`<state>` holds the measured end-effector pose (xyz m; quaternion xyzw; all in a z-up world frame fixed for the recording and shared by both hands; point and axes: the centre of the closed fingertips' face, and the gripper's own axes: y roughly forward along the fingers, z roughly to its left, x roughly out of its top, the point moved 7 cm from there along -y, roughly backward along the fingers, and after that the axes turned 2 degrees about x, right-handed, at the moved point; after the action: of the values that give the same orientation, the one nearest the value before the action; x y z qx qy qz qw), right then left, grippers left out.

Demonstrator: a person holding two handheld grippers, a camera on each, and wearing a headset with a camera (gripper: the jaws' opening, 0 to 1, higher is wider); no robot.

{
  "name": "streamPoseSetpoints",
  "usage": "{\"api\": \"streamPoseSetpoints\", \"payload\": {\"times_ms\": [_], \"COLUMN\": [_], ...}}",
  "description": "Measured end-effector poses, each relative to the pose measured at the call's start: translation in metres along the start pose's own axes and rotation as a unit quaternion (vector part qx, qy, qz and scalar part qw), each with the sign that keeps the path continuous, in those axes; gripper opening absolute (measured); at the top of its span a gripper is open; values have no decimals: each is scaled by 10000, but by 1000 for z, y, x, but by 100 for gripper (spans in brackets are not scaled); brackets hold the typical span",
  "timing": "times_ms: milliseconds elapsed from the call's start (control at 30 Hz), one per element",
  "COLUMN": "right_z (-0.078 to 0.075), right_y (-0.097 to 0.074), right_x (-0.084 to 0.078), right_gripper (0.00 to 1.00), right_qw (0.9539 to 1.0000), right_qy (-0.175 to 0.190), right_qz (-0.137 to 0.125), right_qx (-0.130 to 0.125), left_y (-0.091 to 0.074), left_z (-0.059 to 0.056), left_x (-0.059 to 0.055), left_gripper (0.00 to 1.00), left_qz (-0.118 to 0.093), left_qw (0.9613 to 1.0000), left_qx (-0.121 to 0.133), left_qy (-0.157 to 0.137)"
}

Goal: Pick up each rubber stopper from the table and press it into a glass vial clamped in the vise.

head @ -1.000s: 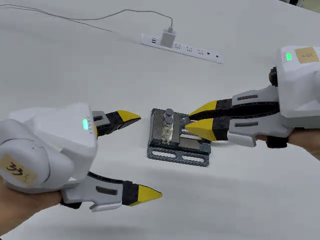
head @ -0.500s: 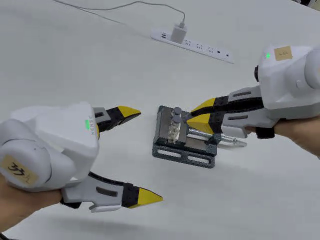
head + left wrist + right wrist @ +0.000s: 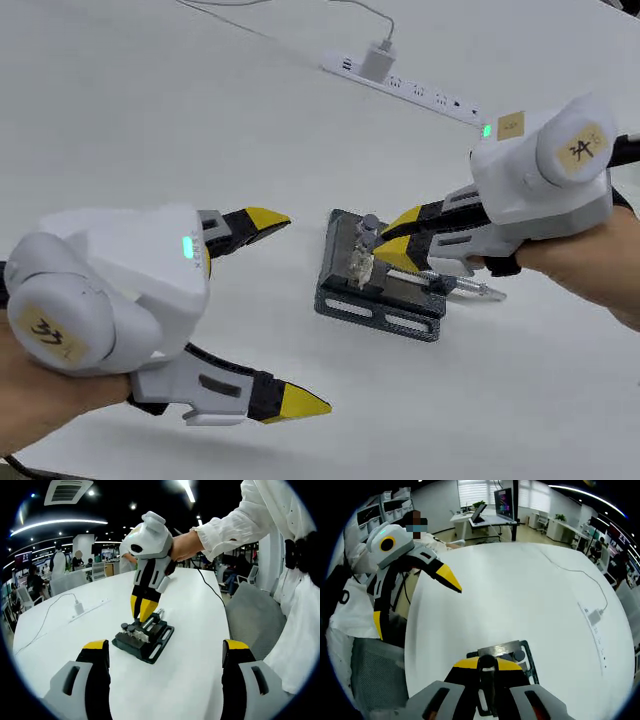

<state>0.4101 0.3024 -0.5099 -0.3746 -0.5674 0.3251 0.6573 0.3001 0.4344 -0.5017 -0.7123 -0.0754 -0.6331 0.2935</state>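
Pressing is the step I judge I am in. Over the last second my right gripper [image 3: 380,248] has tipped up from a flat approach along the vise screw to a steeper lean over the vise [image 3: 372,308], with its fingers kept at the tops of the glass vials [image 3: 358,266]. Those fingers are nearly together. In the right gripper view a small, dark, rounded rubber stopper [image 3: 487,664] sits between them, but I cannot tell whether they clamp it or only flank it. A second grey stopper [image 3: 370,222] already caps a vial just beside the tips, so this reads to me as seating rather than fetching. My left gripper [image 3: 308,310] has stayed spread wide and empty, hovering left of the vise. The bench [image 3: 150,120] is plain, smooth and white, with a power strip [image 3: 400,85] and its cable on the far side. Around it lies an open office with ceiling strip lights, desks, monitors and people well away.
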Motion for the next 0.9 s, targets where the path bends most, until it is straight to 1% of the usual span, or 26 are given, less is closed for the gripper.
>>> {"api": "streamPoseSetpoints", "payload": {"times_ms": [133,367,600,900], "right_z": [-3,0,1,1], "right_y": [7,11,11,14], "right_x": [-4,-4,-2,-3], "right_gripper": [5,5,5,5], "right_qw": [9996,9986,9980,9956], "right_qy": [-123,-258,-320,-532], "right_qz": [253,466,549,772], "right_qx": [-25,-4,14,10], "left_y": [0,0,0,-2], "left_z": [0,1,2,1], "left_x": [-3,-4,-5,-7], "left_gripper": [93,94,94,94], "left_qz": [-2,-43,-52,-79], "left_qw": [10000,10000,9999,9999], "left_qx": [-37,-31,-18,-1], "left_qy": [-40,-71,-99,-147]}}
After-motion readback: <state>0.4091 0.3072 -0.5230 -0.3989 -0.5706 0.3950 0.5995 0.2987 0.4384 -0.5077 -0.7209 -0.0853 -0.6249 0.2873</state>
